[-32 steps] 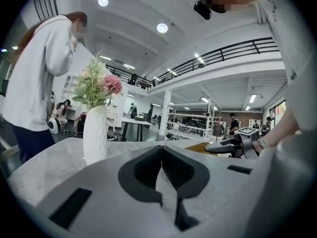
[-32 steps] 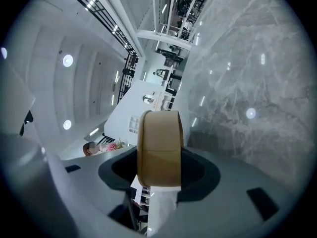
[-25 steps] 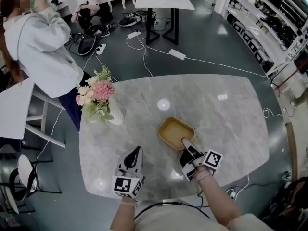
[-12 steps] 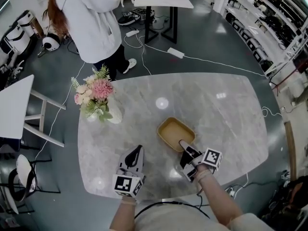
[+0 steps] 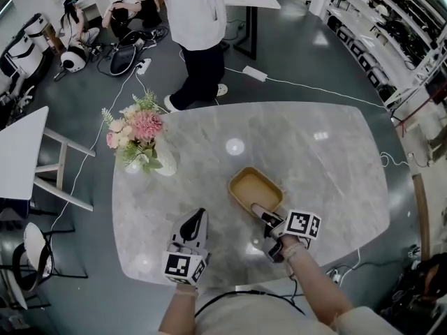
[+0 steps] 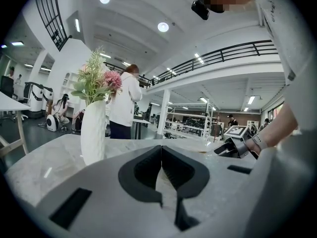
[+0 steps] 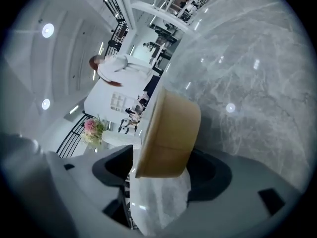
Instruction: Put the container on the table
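Two grippers were over the grey marbled worktop [image 5: 321, 159]. The tan rectangular container [image 5: 255, 189] sat flat on the worktop, at about 5 o'clock from its centre in the head view.

The right gripper [image 5: 257, 211] reached the container from 5 o'clock, with its fingers set astride the near wall. Its fingers had just been opening. In the right gripper view, the container [image 7: 171, 128] wall stood between the fingers of the right gripper [image 7: 163, 170]. A gap showed between the wall and the finger at 9 o'clock. The pads were released from the wall.

The left gripper [image 5: 198, 218] was at 7 o'clock from the worktop centre, well apart from the container. In its own view, the fingers of the left gripper [image 6: 161, 150] were clenched together with nothing between them.

A white vase of flowers [image 5: 143, 142] stood near the 10 o'clock edge of the worktop. A person [image 5: 199, 26] in a light top stood on the floor beyond the 12 o'clock edge.
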A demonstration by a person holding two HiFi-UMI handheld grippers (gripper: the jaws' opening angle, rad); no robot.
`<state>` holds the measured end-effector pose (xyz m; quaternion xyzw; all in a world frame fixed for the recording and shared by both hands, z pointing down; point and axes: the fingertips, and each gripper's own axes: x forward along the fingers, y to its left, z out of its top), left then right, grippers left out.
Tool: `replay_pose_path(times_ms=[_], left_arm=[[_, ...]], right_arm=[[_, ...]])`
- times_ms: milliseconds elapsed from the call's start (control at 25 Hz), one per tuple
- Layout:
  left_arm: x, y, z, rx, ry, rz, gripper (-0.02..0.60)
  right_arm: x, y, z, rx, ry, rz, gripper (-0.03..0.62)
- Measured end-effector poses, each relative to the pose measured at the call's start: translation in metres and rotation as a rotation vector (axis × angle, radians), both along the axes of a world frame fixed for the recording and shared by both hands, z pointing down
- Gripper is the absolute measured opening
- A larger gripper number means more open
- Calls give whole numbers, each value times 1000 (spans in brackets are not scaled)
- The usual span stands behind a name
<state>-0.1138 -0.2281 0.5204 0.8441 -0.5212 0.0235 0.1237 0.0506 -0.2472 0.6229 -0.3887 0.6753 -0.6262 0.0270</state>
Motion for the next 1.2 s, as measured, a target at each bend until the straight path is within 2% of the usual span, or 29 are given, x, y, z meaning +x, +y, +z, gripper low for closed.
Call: replay_pose_path(times_ms=[240, 640, 880, 1200], left_arm=[[-1, 3, 2, -6, 3, -2, 5], [1, 7, 0, -5, 3, -6, 5], [0, 12, -1, -6, 7, -16, 5], [2, 15, -1, 0, 13, -22, 5]], right_arm=[[-16, 16, 0, 33, 65, -179, 371], [-29, 47, 8, 42, 187, -430, 377], [-30, 59, 12, 21, 212, -494, 377], [-25, 68, 17, -2, 208, -501, 375]])
